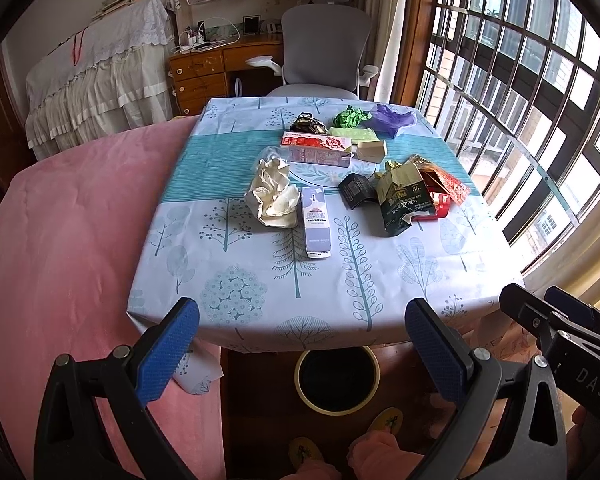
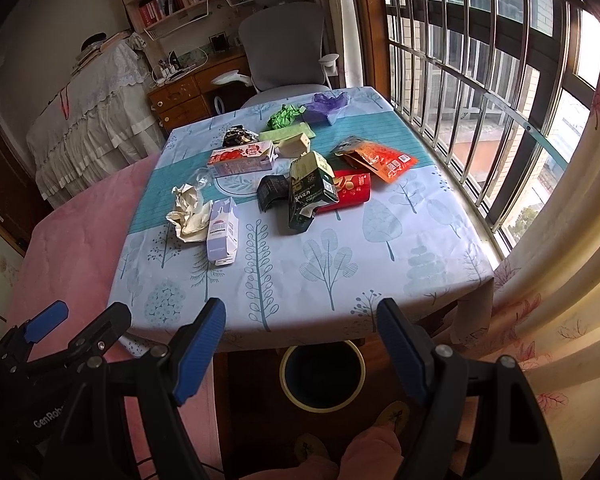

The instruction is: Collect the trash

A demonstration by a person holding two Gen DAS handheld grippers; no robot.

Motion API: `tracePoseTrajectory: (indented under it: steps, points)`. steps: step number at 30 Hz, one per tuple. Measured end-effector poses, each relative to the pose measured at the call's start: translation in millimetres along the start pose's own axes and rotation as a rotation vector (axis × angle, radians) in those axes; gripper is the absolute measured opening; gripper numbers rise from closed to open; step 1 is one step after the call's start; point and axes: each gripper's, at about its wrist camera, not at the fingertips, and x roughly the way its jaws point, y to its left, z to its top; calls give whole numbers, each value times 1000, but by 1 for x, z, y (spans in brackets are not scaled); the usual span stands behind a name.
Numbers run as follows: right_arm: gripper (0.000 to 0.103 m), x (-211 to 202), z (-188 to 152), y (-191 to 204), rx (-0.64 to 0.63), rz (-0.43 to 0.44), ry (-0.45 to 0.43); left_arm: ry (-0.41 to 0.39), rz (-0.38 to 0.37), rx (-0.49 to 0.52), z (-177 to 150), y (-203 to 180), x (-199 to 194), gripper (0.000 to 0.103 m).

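Observation:
Trash lies scattered on a table (image 1: 260,300) covered with a blue tree-print cloth. Nearest are a crumpled white paper (image 1: 271,194) and a lilac carton (image 1: 317,226), also seen as the paper (image 2: 188,214) and the carton (image 2: 222,232) in the right wrist view. A dark green chocolate bag (image 1: 404,204) and red and orange wrappers (image 2: 374,160) lie to the right. A round bin (image 1: 337,380) stands on the floor under the table's near edge. My left gripper (image 1: 302,344) is open and empty above that edge. My right gripper (image 2: 300,344) is open too, beside it.
Farther back lie a red carton (image 1: 314,142), a green crumpled wrapper (image 1: 350,117) and a purple bag (image 1: 392,120). A grey office chair (image 1: 326,48) stands behind the table, a pink-covered bed (image 1: 60,220) on the left, and a barred window (image 1: 520,80) on the right. A person's slippered feet (image 1: 386,420) are by the bin.

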Motion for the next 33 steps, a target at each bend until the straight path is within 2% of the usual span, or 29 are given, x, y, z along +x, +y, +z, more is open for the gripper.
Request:
tracePoseTrajectory:
  steps: [8, 22, 28, 33]
  points:
    - [78, -4, 4, 10, -7, 5, -20, -27, -9, -3, 6, 8, -5, 102]
    - [78, 3, 14, 11, -29, -15, -11, -22, -22, -2, 23, 9, 8, 102]
    - [78, 14, 27, -3, -29, -9, 13, 38, -31, 7, 34, -1, 32, 102]
    - [78, 36, 50, -22, -28, 25, 30, 91, -28, -9, 46, -9, 59, 102]
